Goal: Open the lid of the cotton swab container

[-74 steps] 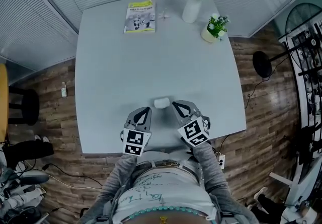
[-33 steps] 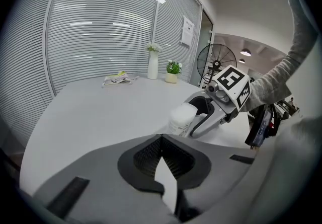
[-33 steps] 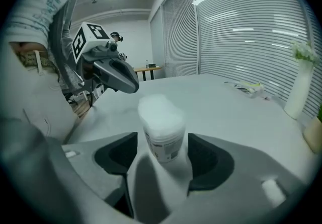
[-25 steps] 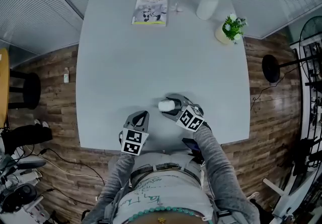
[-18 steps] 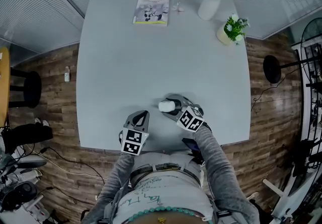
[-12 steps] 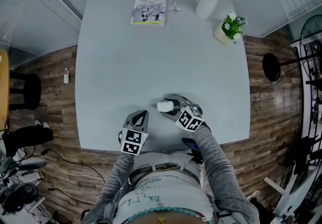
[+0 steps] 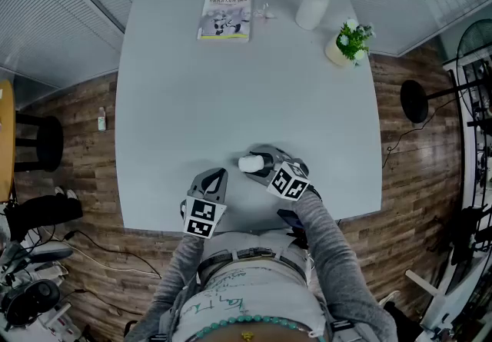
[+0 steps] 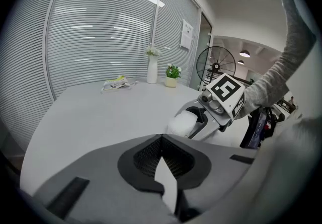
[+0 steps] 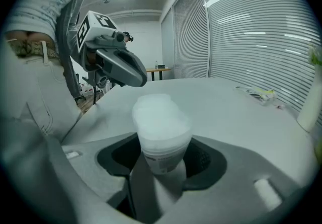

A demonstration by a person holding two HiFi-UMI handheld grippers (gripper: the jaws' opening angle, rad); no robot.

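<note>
Now, right hand-held gripper (image 7: pixel 259 163) just closed on cotton swab container (image 9: pixel 161 132), apparently gripping, left hand-held gripper (image 7: pixel 220 174) shut

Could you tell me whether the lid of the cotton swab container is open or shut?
Shut: in the right gripper view, the rounded lid sits flush atop the translucent white plastic container.

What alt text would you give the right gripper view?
The right gripper, whose jaws have just been closing, clamps a white cotton swab container, lid on, with a grey table behind. The left gripper, jaws shut, hangs at upper left.
</note>
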